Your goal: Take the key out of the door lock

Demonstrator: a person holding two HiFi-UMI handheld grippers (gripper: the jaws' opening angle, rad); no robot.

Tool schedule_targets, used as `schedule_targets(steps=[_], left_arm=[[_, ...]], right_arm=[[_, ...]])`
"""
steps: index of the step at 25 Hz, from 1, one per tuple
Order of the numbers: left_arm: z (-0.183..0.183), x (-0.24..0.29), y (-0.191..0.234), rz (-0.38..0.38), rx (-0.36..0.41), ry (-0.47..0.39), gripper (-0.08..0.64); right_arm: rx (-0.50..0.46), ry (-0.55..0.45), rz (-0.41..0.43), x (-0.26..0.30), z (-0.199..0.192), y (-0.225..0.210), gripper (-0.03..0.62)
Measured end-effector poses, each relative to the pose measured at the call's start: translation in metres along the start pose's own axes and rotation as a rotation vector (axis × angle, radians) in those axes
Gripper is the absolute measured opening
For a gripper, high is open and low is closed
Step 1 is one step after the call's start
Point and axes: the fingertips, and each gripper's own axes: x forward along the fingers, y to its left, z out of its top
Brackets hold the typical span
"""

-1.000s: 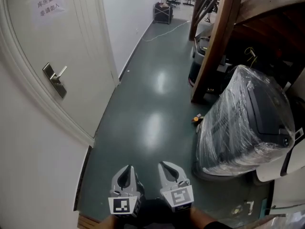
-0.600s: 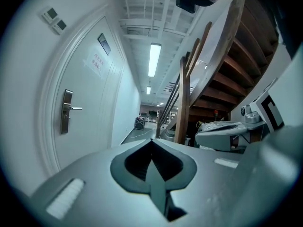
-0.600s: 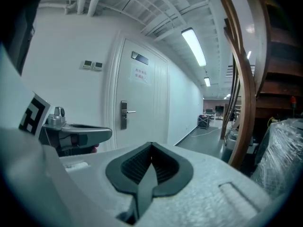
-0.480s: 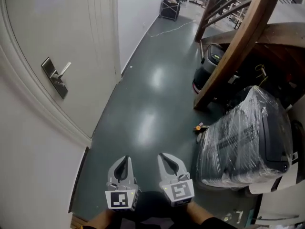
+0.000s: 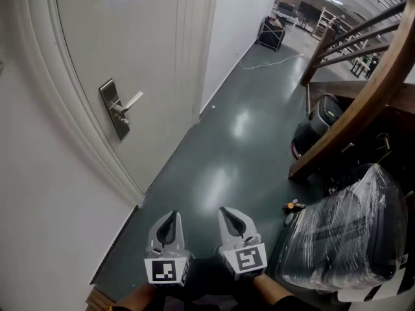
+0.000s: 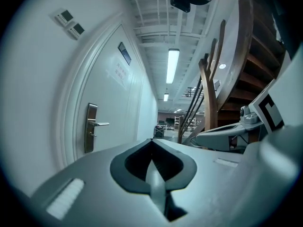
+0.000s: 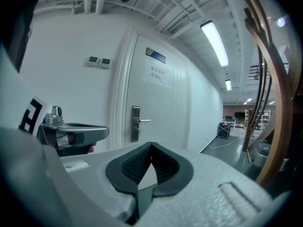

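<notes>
Both left gripper (image 5: 170, 222), right gripper (image 5: 233, 218) fingers clenched, empty; door lock (image 5: 115, 109) well apart; wrapped bin (image 5: 350, 238) right.

left gripper (image 6: 151, 144), grey plastic, fills bottom of frame; jaws together, nothing between the dark ribbed pads. Centre left: white panelled door (image 6: 113, 115) with brushed-metal lock plate and lever handle (image 6: 91, 133), well apart from the jaw tips. White paper notice (image 6: 118, 74) on the door above the handle. Right gripper (image 6: 215, 137) at right centre, brown wooden staircase (image 6: 210, 86) behind it. Long ceiling strip light (image 6: 172, 65) top centre.
</notes>
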Motion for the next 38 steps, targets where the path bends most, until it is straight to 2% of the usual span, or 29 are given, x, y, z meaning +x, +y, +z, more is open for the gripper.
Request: schedule_targets(steps=[5,11,14,19,28,31,33,38], left_arm=[[0.000,0.011,0.040,0.104,0.006,-0.038,0.018],[0.007,0.047,0.101,0.278,0.003,-0.069,0.018],[0.010,0.066,0.123,0.367,-0.001,-0.068,0.018],[0.009,0.107,0.158,0.501,-0.021,-0.050,0.018],[0.010,0.178,0.225,0.720,0.007,-0.018,0.018],[0.009,0.193,0.248,0.797,0.023,-0.015,0.018],[0.005,0.197,0.264,0.843,0.020,-0.006,0.018],[-0.005,0.194,0.291,0.958,0.015,0.008,0.055]], right_arm=[[-0.024,-0.024,0.138,0.051,0.009,0.022,-0.009],[-0.045,-0.055,0.286,0.132,0.024,0.028,-0.008],[-0.036,-0.030,0.346,0.171,0.027,0.023,-0.008],[-0.030,-0.009,0.512,0.242,0.031,0.020,-0.008],[-0.008,0.124,0.859,0.373,0.026,0.035,-0.008],[0.052,0.189,0.980,0.410,0.023,0.050,-0.008],[0.108,0.247,1.055,0.431,0.018,0.065,0.051],[0.237,0.390,1.192,0.470,0.000,0.098,0.074]])
